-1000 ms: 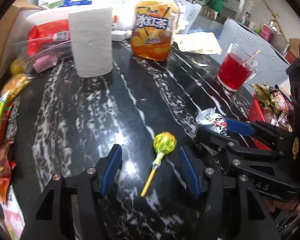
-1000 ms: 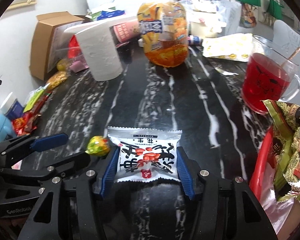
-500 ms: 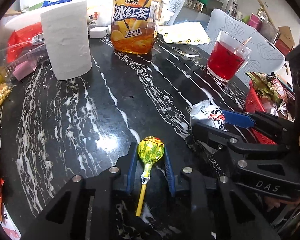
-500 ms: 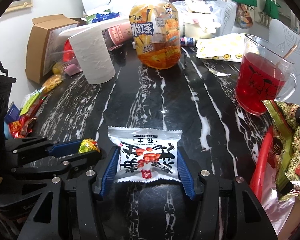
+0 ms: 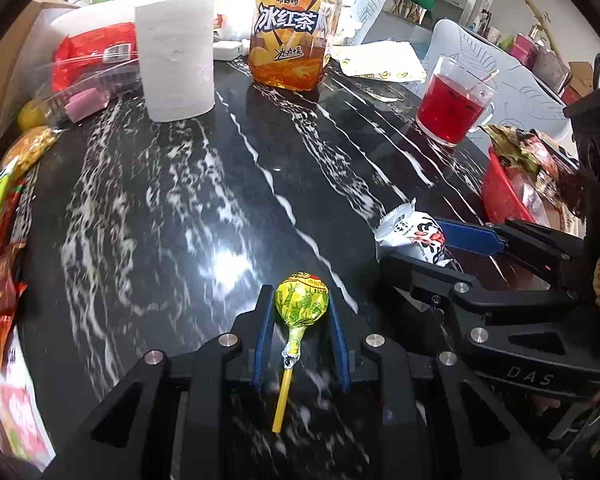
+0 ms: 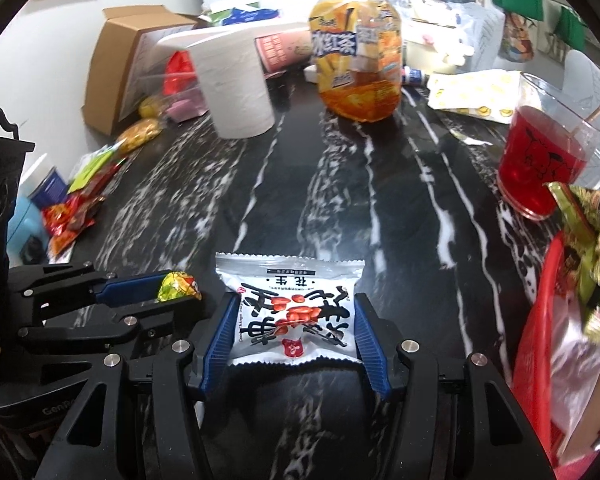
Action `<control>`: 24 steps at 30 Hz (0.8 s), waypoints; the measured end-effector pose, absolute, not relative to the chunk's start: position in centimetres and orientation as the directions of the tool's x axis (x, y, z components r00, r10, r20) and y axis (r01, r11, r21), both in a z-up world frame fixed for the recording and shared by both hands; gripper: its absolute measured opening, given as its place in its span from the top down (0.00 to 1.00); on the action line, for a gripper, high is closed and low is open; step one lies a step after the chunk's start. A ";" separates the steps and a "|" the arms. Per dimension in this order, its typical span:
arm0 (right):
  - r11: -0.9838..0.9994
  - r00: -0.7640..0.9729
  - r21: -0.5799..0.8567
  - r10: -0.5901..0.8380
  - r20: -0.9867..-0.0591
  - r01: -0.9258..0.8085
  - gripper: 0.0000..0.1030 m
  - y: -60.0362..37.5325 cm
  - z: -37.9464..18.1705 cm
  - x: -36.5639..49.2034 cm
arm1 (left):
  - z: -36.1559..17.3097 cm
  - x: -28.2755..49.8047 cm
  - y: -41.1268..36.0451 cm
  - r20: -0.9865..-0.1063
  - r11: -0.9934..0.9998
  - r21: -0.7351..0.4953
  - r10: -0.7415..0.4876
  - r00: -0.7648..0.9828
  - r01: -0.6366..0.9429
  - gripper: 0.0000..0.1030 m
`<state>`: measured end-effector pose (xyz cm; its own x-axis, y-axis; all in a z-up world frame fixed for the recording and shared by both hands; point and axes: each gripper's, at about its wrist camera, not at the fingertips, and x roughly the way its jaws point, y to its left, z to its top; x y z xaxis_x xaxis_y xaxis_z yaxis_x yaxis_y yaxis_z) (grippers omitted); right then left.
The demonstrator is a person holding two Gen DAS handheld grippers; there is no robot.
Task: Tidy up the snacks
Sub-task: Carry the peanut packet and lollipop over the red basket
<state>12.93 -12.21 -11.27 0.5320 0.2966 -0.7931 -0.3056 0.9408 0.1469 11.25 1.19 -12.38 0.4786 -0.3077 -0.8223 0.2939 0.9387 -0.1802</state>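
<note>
Change since earlier frame: left gripper (image 5: 300,320) stood wide open around the lollipop (image 5: 301,303) one second ago; its pads now press the wrapped head from both sides, stick pointing back toward the camera.
Right gripper (image 6: 296,328): unchanged, pads clamped on both side edges of the white peanut packet (image 6: 294,312).
Task items: lollipop and packet are both at the near edge of the black marble table (image 5: 228,184), the packet just right of the lollipop.
Gripper spacing: the two tools sit side by side, near each other.
Open room: bare marble runs from the grippers to the far row of items.
Right side: red basket (image 6: 540,320), holding wrapped snacks, sits near the right gripper; glass of red drink (image 6: 540,164) stands beyond it.
Far row: paper roll (image 5: 175,54) left, iced tea bottle (image 5: 290,32) centre.
Left edge: loose snack packets (image 6: 76,208) lie there.
</note>
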 end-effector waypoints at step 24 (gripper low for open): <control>0.898 0.435 0.197 0.371 -0.821 -0.393 0.44 -14.7 -11.5 4.1 | -12.5 4.0 -1.1 -0.845 0.922 -0.201 -0.334 0.417 0.331 0.75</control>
